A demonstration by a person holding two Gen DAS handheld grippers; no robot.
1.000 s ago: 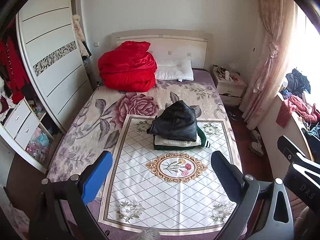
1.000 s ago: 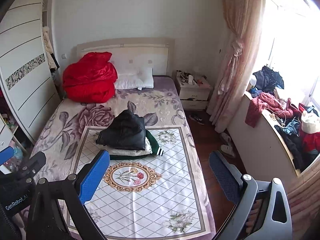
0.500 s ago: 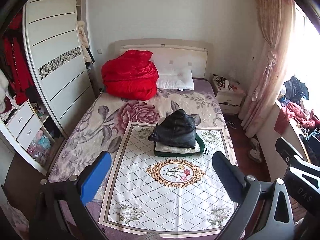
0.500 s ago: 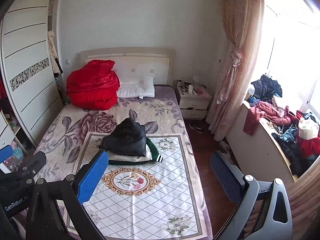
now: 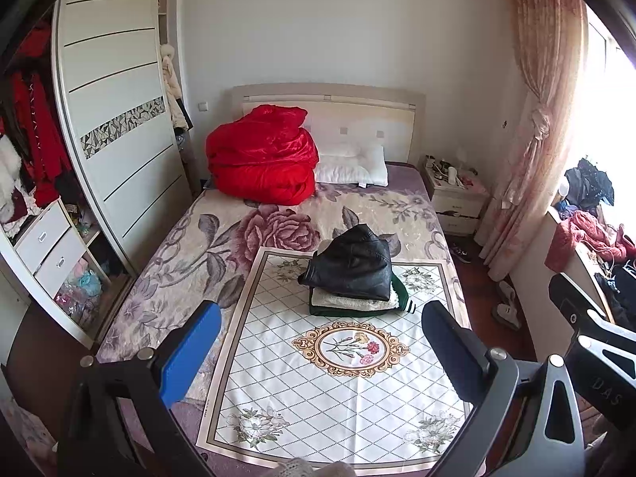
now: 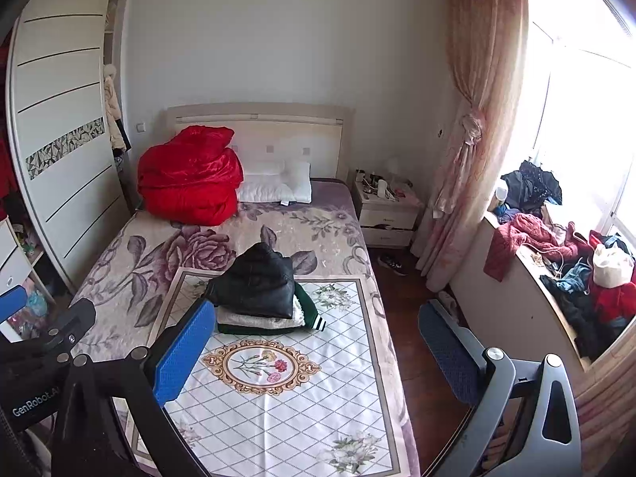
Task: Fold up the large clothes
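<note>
Left wrist: left gripper [image 5: 318, 342] gapes above folded clothes stack [image 5: 353, 278].

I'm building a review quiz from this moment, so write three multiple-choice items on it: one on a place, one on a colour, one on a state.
1. Where does the black jacket lie?
A. on top of the folded stack
B. on the nightstand
C. on the floor

2. What colour is the quilt by the headboard?
A. blue
B. red
C. green

3. How do the left gripper and the right gripper stand?
A. both shut on cloth
B. one open, one shut
C. both open and empty

Key: 1 A, the jacket rests on the cream and green folded pieces on the diamond-pattern cloth; 2 B, it is bright red; 3 C, each view shows its fingers spread wide with nothing between.
</note>
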